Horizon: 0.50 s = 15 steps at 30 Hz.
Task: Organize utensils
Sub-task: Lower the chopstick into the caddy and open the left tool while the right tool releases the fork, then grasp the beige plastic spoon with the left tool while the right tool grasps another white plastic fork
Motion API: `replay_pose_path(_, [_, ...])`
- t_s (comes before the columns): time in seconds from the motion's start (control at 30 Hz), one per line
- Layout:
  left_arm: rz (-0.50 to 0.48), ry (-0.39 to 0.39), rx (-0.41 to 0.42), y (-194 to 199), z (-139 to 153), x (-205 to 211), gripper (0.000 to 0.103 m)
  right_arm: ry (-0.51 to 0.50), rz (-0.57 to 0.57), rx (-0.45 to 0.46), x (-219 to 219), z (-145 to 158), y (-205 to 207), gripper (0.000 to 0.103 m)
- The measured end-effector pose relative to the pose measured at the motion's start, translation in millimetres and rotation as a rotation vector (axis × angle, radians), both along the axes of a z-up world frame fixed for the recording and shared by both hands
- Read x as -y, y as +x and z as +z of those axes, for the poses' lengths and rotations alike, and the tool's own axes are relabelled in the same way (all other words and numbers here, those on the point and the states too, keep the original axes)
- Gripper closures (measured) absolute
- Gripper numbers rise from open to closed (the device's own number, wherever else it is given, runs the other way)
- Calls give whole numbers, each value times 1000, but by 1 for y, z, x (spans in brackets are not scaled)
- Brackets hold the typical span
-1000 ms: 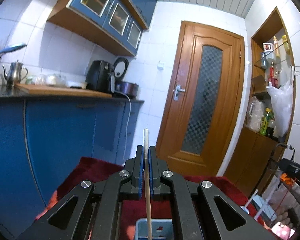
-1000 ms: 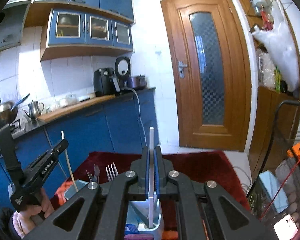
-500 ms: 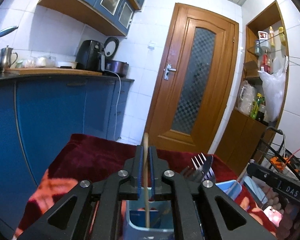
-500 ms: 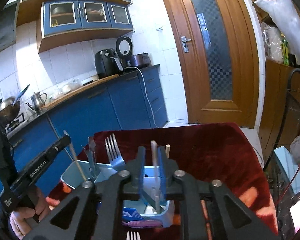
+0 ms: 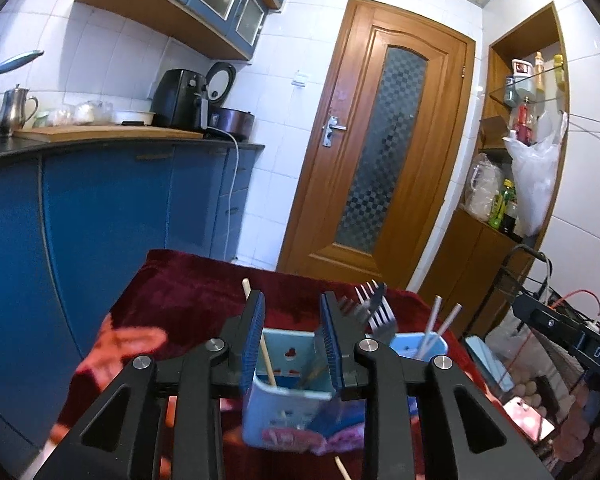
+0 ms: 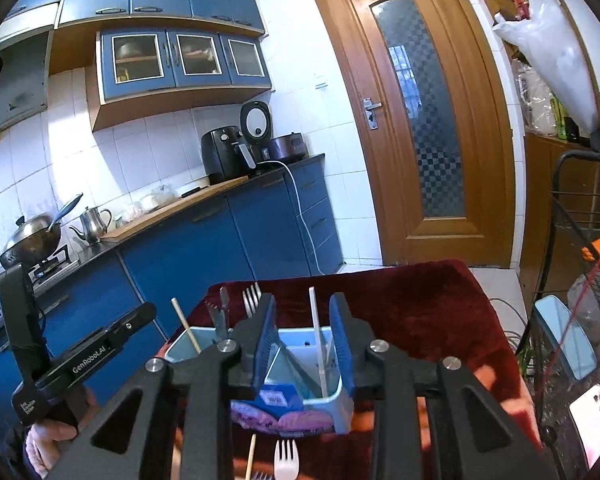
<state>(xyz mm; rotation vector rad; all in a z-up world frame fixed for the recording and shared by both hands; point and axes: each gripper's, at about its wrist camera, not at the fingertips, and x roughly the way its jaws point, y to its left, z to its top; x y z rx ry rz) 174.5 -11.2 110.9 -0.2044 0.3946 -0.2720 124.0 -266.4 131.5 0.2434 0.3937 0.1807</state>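
Left wrist: our left fingers (image 5: pixel 292 344) just parted, chopstick (image 5: pixel 265 354) loose in the caddy (image 5: pixel 288 420) | right fingers (image 6: pixel 305 342) parted too, white stick (image 6: pixel 317 340) dropped in its slot | both deliveries done, we judge | red cloth (image 6: pixel 412 312) on counter, blue kitchen.

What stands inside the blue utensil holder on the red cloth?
In the utensil holder: a wooden chopstick, metal forks and white sticks. Its walls and the tongs hide their lower ends.

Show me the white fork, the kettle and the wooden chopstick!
white fork (image 6: pixel 286 457), right wrist view, on its prongs.
kettle (image 6: pixel 93 220), right wrist view, on its body.
wooden chopstick (image 5: pixel 267 359), left wrist view, on its shaft.
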Motion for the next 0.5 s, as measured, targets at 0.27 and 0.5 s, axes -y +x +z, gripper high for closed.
replay_pose_path(0.27, [-26,4,-68,-43,3,-8,74,-11,11,-60,-2,-6,-46,72])
replay_pose_path(0.5, [-61,48,-165,-72,-11,-7,74,-15,42,-149,-9,-23,-70,72])
